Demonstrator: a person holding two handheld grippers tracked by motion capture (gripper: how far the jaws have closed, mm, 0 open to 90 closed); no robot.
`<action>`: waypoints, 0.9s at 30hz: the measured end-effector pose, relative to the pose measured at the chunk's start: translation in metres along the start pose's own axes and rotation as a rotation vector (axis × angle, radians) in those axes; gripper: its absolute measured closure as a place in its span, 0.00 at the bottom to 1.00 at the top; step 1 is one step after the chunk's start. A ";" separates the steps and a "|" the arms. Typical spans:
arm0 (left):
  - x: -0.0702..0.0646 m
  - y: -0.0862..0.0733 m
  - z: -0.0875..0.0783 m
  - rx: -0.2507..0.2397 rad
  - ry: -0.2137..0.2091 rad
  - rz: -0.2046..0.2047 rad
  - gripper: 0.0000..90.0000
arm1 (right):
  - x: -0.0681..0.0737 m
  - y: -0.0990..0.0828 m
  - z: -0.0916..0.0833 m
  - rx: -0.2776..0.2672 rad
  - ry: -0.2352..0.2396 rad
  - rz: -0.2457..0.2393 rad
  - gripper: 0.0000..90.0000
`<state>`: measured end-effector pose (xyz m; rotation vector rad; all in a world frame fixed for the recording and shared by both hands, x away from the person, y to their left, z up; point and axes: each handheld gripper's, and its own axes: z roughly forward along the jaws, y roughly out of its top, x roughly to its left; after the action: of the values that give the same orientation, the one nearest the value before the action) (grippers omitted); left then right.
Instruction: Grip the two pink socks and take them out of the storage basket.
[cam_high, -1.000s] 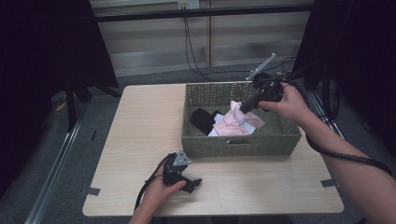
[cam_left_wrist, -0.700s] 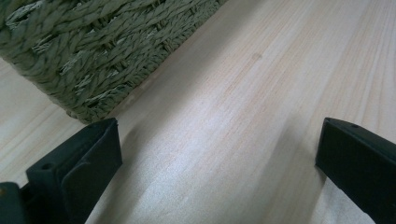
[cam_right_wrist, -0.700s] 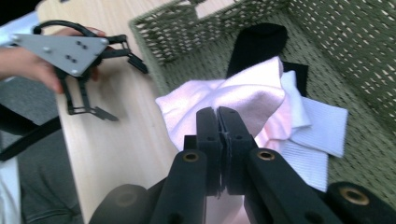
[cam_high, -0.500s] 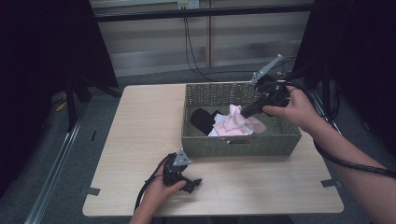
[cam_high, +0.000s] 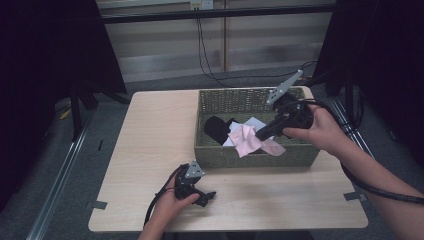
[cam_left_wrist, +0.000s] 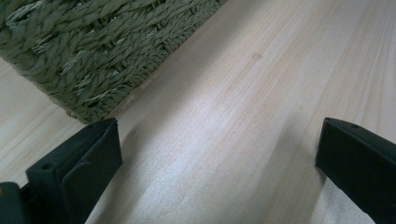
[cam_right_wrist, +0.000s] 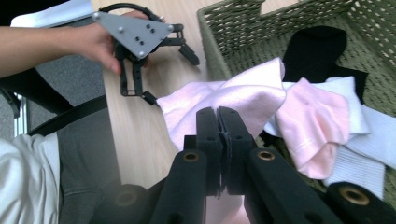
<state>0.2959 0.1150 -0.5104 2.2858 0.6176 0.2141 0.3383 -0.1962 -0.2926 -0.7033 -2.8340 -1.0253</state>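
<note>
A woven green-grey basket (cam_high: 240, 100) stands on the right half of the wooden table (cam_high: 155, 135). My right gripper (cam_high: 261, 133) reaches into it, shut on a pink sock (cam_high: 246, 143) that hangs over the front wall. In the right gripper view, the shut jaws of my right gripper (cam_right_wrist: 217, 112) pinch that pink sock (cam_right_wrist: 233, 98). A second pink sock (cam_right_wrist: 317, 121), white socks (cam_right_wrist: 355, 135) and a black sock (cam_right_wrist: 322, 46) lie inside. My left gripper (cam_high: 208, 198) rests on the table in front of the basket, open and holding nothing (cam_left_wrist: 217, 154).
The basket's corner (cam_left_wrist: 93, 46) is close ahead of the left gripper. A cable trails from the right gripper off the table's right side. Dark stands and floor rails surround the table. Bare tabletop lies left of the basket.
The right gripper has swung down and toward the basket's front wall, dragging the pink sock up over it. The left gripper has stayed put.
</note>
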 end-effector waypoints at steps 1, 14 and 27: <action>0.000 0.000 0.000 0.000 0.000 0.000 0.00 | 0.000 0.000 0.000 0.000 0.000 0.000 0.98; 0.001 0.000 -0.001 0.009 -0.001 0.011 0.00 | 0.015 -0.017 0.021 0.015 0.055 -0.021 0.97; 0.001 0.000 -0.001 0.009 -0.001 0.011 0.00 | 0.012 -0.033 0.052 0.048 0.057 -0.005 0.97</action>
<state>0.2964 0.1156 -0.5099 2.2986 0.6070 0.2156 0.3184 -0.1821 -0.3503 -0.6523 -2.8030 -0.9586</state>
